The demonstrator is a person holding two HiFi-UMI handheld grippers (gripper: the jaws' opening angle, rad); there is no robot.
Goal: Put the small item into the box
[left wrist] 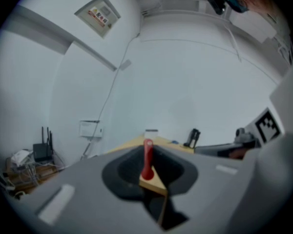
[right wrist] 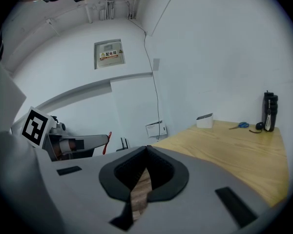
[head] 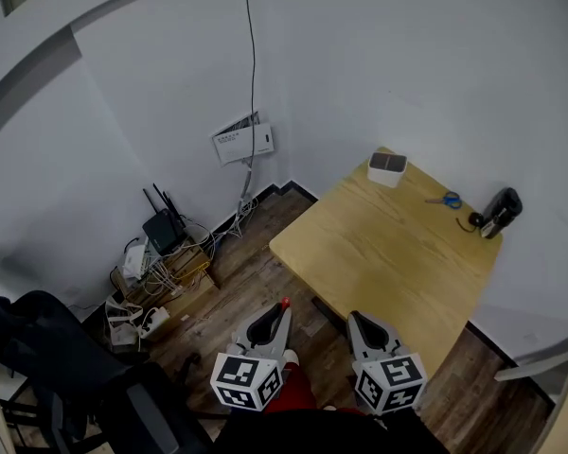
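Red small item (left wrist: 147, 162) sits clamped in my left tongs (left wrist: 148, 151), ready for the white box (head: 387, 169) on the worktop (head: 388, 253); my right tongs (right wrist: 146, 150) are together, empty.

Half-hidden, cut off, too small
Only the tip of the small red item (head: 285, 304) clears the left gripper (head: 283, 310) at 6 o'clock; the black chair (head: 47, 348) is cut off at 8; the box (head: 387, 168) at 2 is too small to see into.

Left gripper (head: 282, 314) tight on red item (left wrist: 147, 156); right gripper (head: 353, 317) closed, empty.
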